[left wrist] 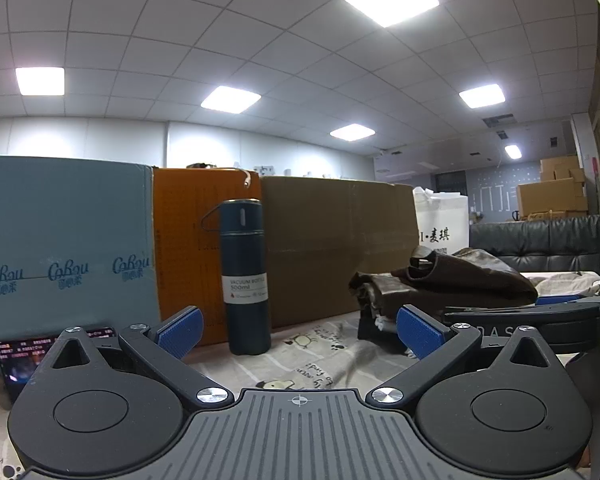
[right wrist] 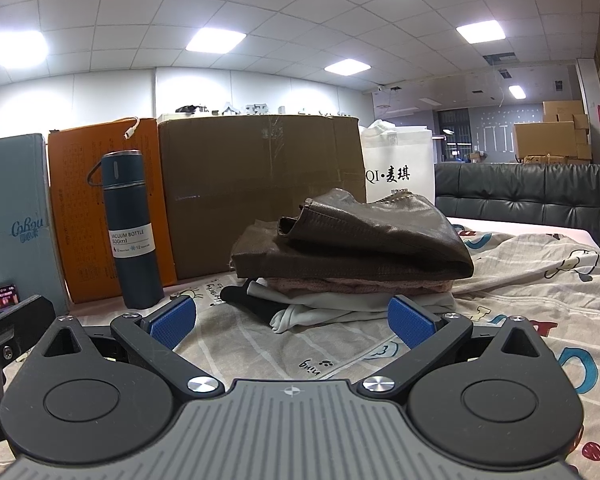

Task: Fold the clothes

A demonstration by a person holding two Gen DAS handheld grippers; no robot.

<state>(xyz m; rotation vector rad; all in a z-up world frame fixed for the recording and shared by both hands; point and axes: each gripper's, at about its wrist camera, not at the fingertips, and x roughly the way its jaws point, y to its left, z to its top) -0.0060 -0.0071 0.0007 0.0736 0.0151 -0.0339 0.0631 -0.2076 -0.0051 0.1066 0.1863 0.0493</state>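
A stack of folded clothes sits on the printed sheet (right wrist: 520, 280): a brown leather garment (right wrist: 364, 240) on top, a pink knit (right wrist: 340, 286) under it, white and black pieces (right wrist: 300, 312) at the bottom. The stack also shows in the left wrist view (left wrist: 440, 280), to the right. My right gripper (right wrist: 292, 322) is open and empty, just in front of the stack. My left gripper (left wrist: 300, 332) is open and empty, left of the stack, facing a bottle. The right gripper's body (left wrist: 540, 316) shows at the right of the left wrist view.
A dark blue vacuum bottle (right wrist: 132, 232) stands upright at the left, also in the left wrist view (left wrist: 246, 276). Behind stand a teal box (left wrist: 60, 260), an orange box (right wrist: 100, 208), a brown cardboard box (right wrist: 260, 192) and a white bag (right wrist: 400, 168). A phone (left wrist: 28, 360) lies left. A black sofa (right wrist: 540, 192) is at the right.
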